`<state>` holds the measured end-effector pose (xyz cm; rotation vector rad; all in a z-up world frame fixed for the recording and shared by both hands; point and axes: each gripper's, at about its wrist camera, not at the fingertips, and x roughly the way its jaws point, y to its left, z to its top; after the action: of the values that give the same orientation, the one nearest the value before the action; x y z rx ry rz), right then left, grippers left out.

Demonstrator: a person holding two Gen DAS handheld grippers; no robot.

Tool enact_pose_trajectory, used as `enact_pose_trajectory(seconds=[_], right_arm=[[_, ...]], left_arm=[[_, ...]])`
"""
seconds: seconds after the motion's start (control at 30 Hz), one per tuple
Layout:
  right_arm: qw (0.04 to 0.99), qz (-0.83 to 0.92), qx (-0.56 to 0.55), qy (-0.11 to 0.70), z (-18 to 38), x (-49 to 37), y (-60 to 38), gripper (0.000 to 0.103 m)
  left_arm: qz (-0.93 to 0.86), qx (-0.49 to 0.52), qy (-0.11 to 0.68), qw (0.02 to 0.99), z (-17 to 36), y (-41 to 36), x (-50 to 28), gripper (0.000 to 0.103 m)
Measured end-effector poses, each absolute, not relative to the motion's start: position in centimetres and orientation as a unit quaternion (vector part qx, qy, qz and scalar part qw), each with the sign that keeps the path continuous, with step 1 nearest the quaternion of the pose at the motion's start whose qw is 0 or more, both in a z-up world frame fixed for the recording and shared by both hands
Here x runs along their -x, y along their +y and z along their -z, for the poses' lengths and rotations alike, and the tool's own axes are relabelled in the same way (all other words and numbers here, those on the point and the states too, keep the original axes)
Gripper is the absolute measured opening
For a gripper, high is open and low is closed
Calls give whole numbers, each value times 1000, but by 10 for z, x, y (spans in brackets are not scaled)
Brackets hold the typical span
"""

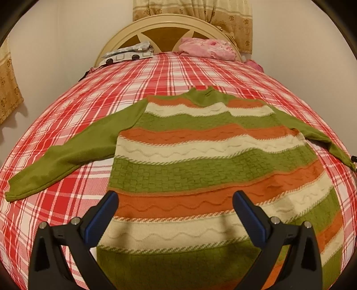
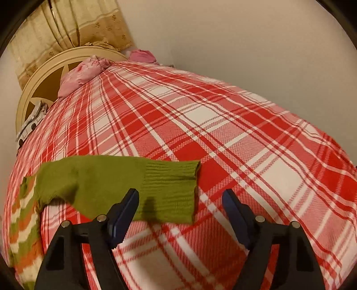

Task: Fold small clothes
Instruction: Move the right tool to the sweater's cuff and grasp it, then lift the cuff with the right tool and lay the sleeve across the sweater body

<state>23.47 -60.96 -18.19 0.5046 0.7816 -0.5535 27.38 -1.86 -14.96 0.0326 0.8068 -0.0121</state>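
blue pads line the black fingers of the left gripper (image 1: 175, 200), whose jaws stand wide apart over the lower body of the sweater (image 1: 200, 169), with nothing pinched between them. the pads hang above the orange and cream bands near the hem; whether they touch the knit cannot be told. the right gripper (image 2: 180, 198) has its jaws apart too, clamped on nothing. its left finger (image 2: 125, 212) sits over the ribbed cuff of the sweater's green sleeve (image 2: 125, 185), throwing a small shadow on the wool, while its other finger is over bare plaid cloth, so the cuff's end lies in the gap between them.

the sweater lies spread flat on the red and white plaid bedspread (image 1: 73, 104), neck toward the headboard, hem toward the left wrist camera, both green sleeves stretched out to the sides. its body is banded in green, orange and cream with wavy and basket-weave knit textures. in the right wrist view a strip of that striped body shows at the left edge, with the sleeve reaching rightward from it.

farther out, a cream and brown rounded headboard (image 1: 165, 24) stands at the head of the bed. a pink bundle of cloth (image 1: 207, 49) rests against it, and a grey and white patterned item (image 1: 128, 53) lies just beside that. beige flowered curtains (image 1: 223, 13) hang behind against a plain pale wall.
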Motion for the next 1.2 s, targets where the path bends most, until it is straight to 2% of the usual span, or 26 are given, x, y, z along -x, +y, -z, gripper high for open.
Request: enact_pose_trajectory(seconds=[0.17, 0.23, 0.3, 0.37, 0.77, 1.2], right_arm=[[857, 265, -229, 379, 190, -250, -609, 66], [858, 261, -218, 385, 191, -257, -605, 56], [859, 255, -214, 389, 189, -262, -602, 31], [862, 229, -233, 388, 188, -265, -603, 15], [893, 161, -240, 346, 138, -288, -565, 10], [944, 81, -170, 273, 0, -348, -473, 10]], left_arm=[[9, -15, 399, 917, 155, -17, -277, 103], [10, -16, 401, 916, 155, -17, -277, 103], [8, -19, 400, 916, 155, -17, -276, 103], [9, -18, 398, 917, 154, -15, -274, 103], [15, -2, 394, 919, 148, -6, -269, 103], [20, 25, 382, 924, 140, 12, -258, 103]])
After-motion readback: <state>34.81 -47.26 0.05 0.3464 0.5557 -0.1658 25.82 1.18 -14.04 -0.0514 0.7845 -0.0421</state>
